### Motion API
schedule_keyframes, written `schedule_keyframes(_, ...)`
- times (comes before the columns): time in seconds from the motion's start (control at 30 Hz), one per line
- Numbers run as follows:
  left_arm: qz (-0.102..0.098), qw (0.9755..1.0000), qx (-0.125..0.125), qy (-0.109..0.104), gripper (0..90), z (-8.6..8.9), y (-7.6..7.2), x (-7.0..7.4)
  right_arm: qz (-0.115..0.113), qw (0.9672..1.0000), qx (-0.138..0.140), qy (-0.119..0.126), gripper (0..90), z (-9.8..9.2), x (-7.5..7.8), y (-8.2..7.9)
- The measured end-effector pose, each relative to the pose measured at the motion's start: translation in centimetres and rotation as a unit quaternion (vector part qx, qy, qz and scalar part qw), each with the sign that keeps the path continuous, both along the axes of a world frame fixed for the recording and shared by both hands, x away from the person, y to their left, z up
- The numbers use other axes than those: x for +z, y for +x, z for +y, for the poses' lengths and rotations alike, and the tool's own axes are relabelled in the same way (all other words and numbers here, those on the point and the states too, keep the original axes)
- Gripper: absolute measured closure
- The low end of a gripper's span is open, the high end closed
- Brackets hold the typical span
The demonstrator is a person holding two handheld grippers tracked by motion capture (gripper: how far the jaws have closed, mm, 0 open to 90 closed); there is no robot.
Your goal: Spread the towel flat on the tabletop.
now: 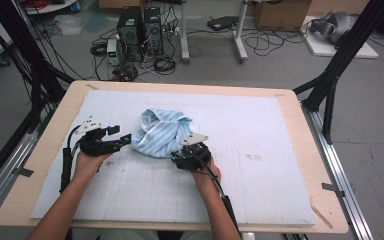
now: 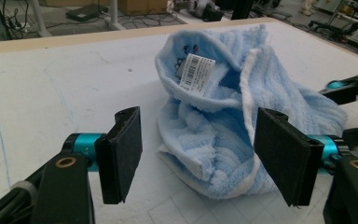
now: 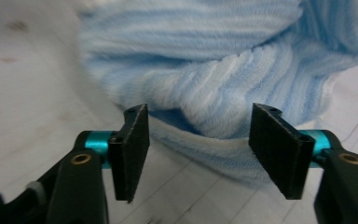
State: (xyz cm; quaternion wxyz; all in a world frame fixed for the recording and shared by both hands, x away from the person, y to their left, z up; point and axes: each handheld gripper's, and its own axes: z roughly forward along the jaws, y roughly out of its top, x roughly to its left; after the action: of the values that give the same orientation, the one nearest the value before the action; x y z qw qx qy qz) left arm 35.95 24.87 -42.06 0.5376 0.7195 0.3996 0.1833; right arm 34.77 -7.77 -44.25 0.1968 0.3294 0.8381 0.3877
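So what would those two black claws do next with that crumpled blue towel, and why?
Probably the right gripper eases forward a little and closes on the towel's white hem. Its jaws stand open with the hem lying just ahead of them, not yet pinched. The left gripper is open too, facing the heap's other side, so each would likely take an edge to spread it flat.

Light-blue striped towel (image 1: 161, 132) — white edging — on pale gridded mat (image 1: 260, 150).

Wooden table (image 1: 300, 130), pale gridded mat (image 1: 260, 165) covering it; crumpled light-blue towel (image 1: 160, 132) on the mat
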Motion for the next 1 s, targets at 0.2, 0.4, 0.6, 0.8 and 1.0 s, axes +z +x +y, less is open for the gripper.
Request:
schedule_keyframes(0.2, 0.008, 0.9999, -0.004, 0.005, 33.4, 0.2, -0.2, -0.2, 0.015, 0.9997, 0.019, 0.000, 78.8, -0.5, 0.0, 0.2)
schedule_keyframes(0.4, 0.007, 0.9999, -0.010, 0.004, 33.8, 0.1, -0.4, 0.0, 0.016, 0.9962, 0.064, 0.057, 80.0, -2.5, 0.8, -2.3)
schedule_keyframes(0.6, 0.002, 0.9999, -0.014, 0.004, 34.6, -0.1, -0.7, 0.2, 0.026, 0.9891, 0.102, 0.102, 79.8, -6.0, 1.3, -5.7)
schedule_keyframes(0.8, -0.003, 0.9996, -0.029, 0.005, 37.5, -0.7, -1.0, 0.3, 0.029, 0.9868, 0.105, 0.119, 79.3, -9.4, 0.8, -8.5)
schedule_keyframes(1.0, 0.001, 0.9985, -0.056, -0.002, 43.0, -1.4, -1.2, 0.4, 0.024, 0.9871, 0.094, 0.128, 78.7, -11.3, 0.7, -9.9)
